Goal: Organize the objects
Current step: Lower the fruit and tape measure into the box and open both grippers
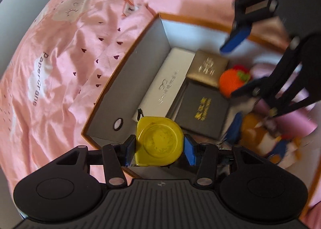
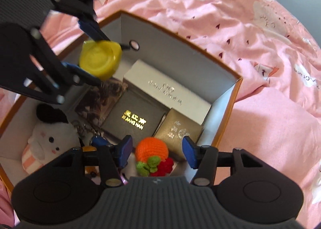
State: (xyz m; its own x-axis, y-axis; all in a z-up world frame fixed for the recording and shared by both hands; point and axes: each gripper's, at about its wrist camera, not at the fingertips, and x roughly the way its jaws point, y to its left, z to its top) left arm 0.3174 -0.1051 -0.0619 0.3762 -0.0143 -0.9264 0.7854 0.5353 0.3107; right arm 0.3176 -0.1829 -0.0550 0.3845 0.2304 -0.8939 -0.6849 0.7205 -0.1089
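Stowing step: yellow tape [image 1: 159, 141] is clamped by left gripper [image 1: 159, 146] above box [image 1: 112, 96], right gripper [image 2: 157, 151] spread empty; lowering beside white case [image 1: 166, 84] is judged next.

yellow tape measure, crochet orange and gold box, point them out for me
yellow tape measure [image 1: 159, 140]: left wrist view, round centre of its face.
crochet orange [image 2: 151, 148]: right wrist view, middle of the orange ball.
gold box [image 2: 178, 132]: right wrist view, printed top lid.
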